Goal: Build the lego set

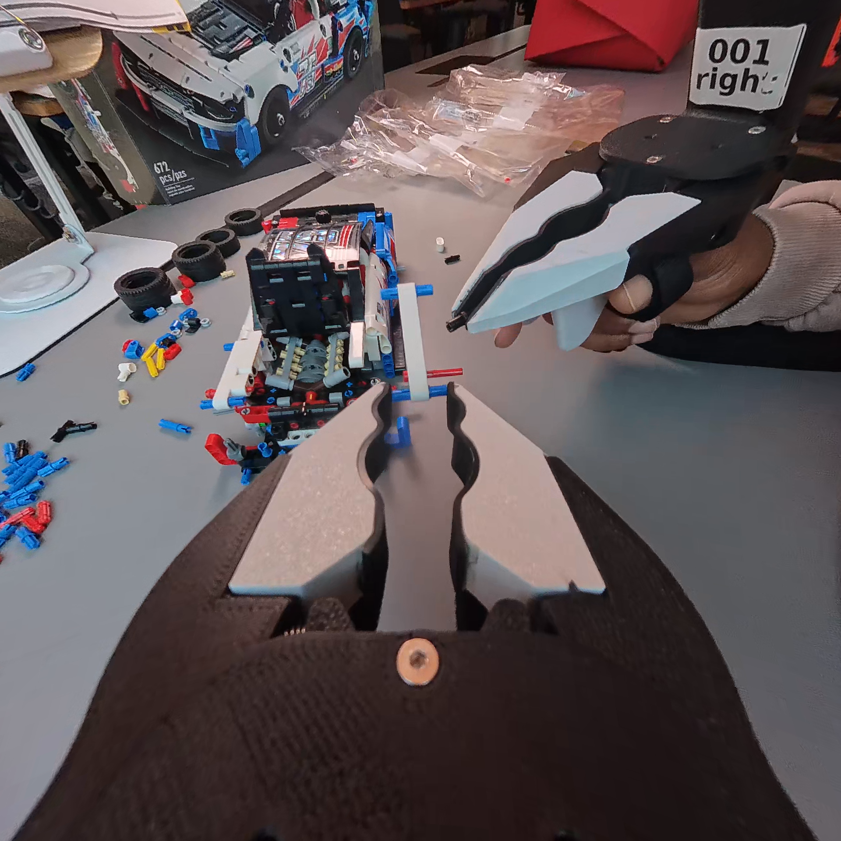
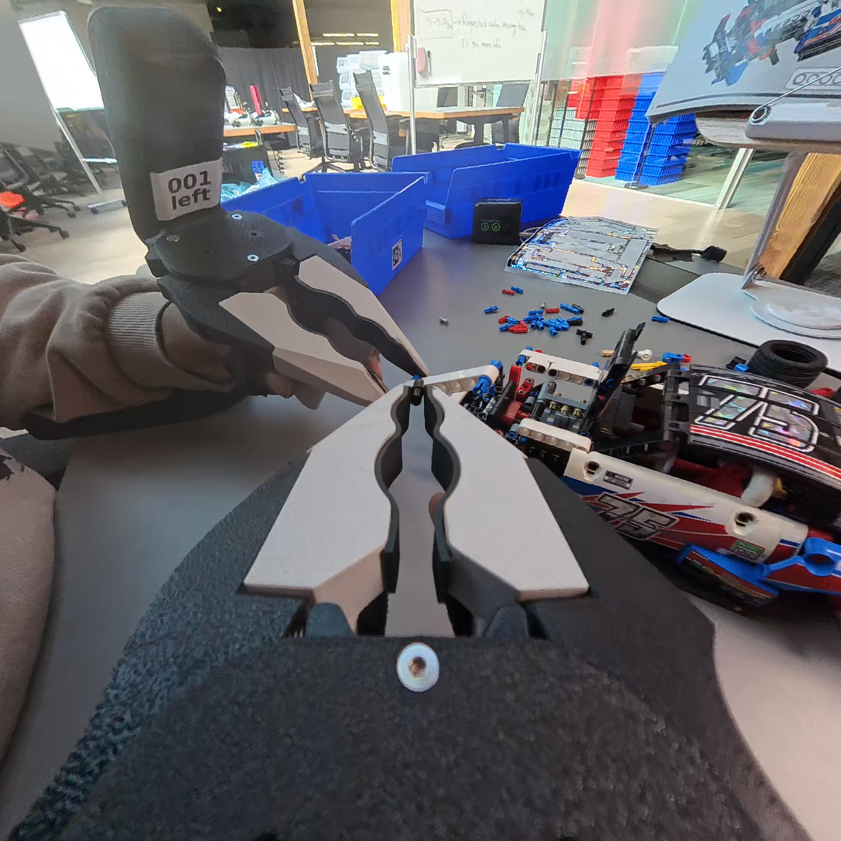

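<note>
Right gripper (image 2: 417, 395) is pinching a small black pin (image 2: 416, 392) at its very tips, jaws nearly closed on it. It is hanging just beside the car model's (image 1: 318, 318) white side beam (image 1: 413, 339), likely lining the pin up with a hole there. Left gripper (image 1: 418, 391) is standing part-open, holding nothing, tips at the beam's near end, probably bracing it. Car is sitting mid-bench; loose pins (image 1: 27, 482) are lying toward the left edge, tyres (image 1: 198, 259) beyond them.

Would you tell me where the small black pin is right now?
The small black pin is pinched at the tips of the right gripper, held just beside the white beam on the near side of the car model, opposite the left gripper.
</note>
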`<state>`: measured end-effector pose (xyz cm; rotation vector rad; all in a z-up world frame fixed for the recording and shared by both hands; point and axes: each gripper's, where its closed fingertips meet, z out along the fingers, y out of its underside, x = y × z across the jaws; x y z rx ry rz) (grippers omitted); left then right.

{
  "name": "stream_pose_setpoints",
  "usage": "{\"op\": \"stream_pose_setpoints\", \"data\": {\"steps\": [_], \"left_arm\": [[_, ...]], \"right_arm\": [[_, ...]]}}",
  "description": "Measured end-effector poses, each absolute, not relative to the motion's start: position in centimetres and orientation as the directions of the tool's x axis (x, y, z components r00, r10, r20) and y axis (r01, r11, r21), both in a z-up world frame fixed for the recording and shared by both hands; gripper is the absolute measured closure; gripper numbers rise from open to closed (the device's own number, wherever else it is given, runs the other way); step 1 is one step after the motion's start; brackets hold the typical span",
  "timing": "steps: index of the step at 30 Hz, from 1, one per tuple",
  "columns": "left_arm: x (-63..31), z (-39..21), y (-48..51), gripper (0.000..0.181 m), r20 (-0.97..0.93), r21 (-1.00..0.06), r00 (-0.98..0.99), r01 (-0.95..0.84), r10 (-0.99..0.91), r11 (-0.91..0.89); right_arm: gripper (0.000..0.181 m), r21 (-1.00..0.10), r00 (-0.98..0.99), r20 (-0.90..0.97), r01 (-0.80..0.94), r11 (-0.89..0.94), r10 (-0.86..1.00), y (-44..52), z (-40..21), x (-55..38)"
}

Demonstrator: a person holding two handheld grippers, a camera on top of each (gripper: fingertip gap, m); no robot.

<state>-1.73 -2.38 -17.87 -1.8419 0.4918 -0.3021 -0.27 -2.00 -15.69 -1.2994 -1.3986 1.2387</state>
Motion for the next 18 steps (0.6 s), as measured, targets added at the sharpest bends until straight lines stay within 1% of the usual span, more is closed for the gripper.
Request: {"op": "stream_pose_setpoints", "data": {"steps": [6, 14, 18], "left_arm": [[-1.53, -17.9, -2.33, 0.159, -0.062, -0.946, 0.881, -0.202, -0.468, -0.255], [-1.46, -17.41, -2.41, 0.159, -0.089, -0.949, 0.885, -0.214, -0.457, -0.23], [-1.35, -17.2, -2.46, 0.159, -0.106, -0.95, 0.884, -0.225, -0.455, -0.217]], "right_arm": [[0.178, -0.986, -0.1, -0.021, 0.169, -0.004, 0.995, -1.98, -15.88, -0.27], [0.178, -0.983, -0.085, -0.072, 0.175, -0.056, 0.994, -1.8, -15.86, -0.2], [0.178, -0.983, -0.085, -0.069, 0.179, -0.053, 0.994, -2.21, -15.97, -0.4]]}}
